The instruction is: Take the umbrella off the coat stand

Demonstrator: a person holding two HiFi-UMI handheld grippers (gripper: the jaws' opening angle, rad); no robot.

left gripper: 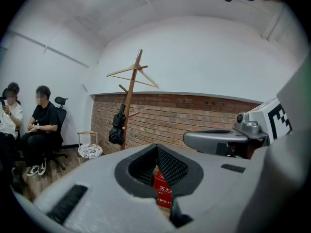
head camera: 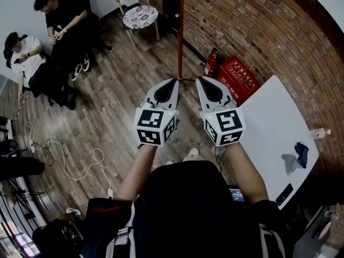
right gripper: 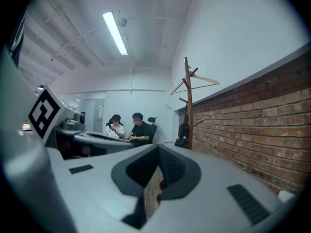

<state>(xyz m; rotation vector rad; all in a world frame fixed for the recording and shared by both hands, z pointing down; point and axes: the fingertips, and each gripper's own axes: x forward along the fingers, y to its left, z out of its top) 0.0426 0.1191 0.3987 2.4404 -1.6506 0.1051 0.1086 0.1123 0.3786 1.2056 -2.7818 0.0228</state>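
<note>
Left gripper (head camera: 172,81) and right gripper (head camera: 200,80) sit side by side just in front of my chest, both with jaws together and nothing between them. Reads to me as a ready pose: nothing to carry yet, both aimed roughly level at the coat stand (head camera: 180,36). Umbrella (head camera: 171,4) is black and folded, hanging against the pole, well apart from either gripper, with open wood floor between. It probably hangs there off a peg so it clears the floor. Head view gives the stand's base, the white desk (head camera: 269,128) to my right and that floor gap, but crops the stand's top. Left gripper view shows the umbrella (left gripper: 117,129) on a low peg and the hangers (left gripper: 133,76) up top. Right gripper view puts the stand beside the brick wall (right gripper: 252,125).
</note>
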